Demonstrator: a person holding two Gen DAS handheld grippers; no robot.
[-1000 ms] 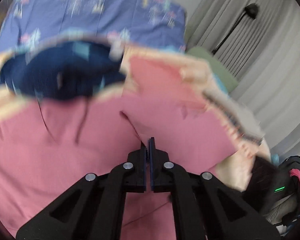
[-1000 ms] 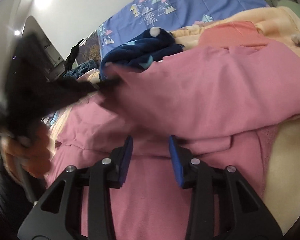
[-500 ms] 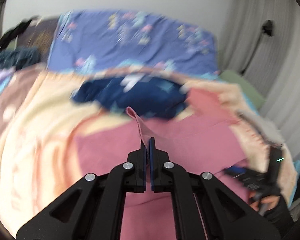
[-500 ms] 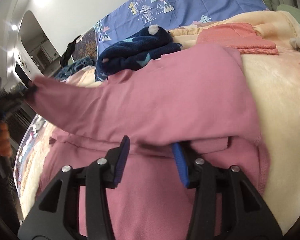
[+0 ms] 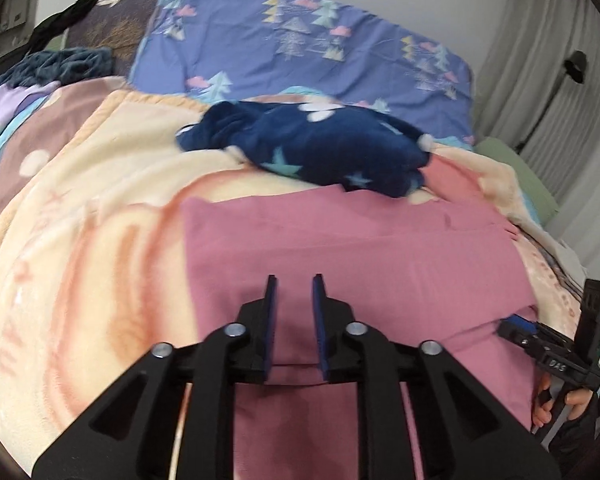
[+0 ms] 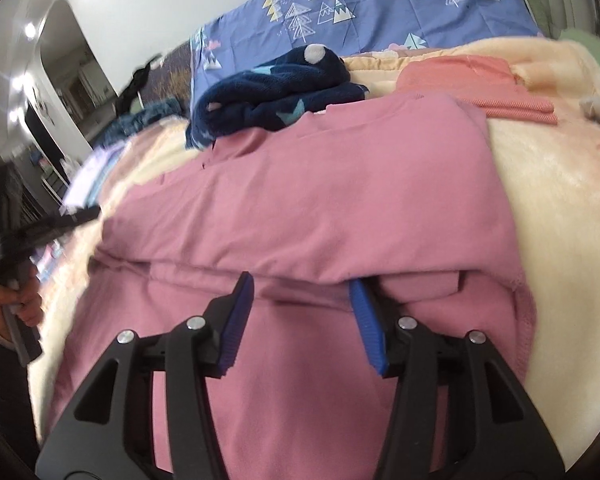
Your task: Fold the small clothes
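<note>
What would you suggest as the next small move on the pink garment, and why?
Probably close the right gripper on the folded edge of the pink garment between its open fingers. The left gripper is open above the cloth, holding nothing, so the fold lies flat, ready for another.

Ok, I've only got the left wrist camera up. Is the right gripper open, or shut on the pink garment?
Observer: Open. The right gripper has its jaws spread, with its tips at the folded-over edge of the pink garment.
Operator: And that orange patch beside the navy fleece, what is it?
Observer: A folded orange garment, lying flat on the blanket by the pink one's far corner.
</note>
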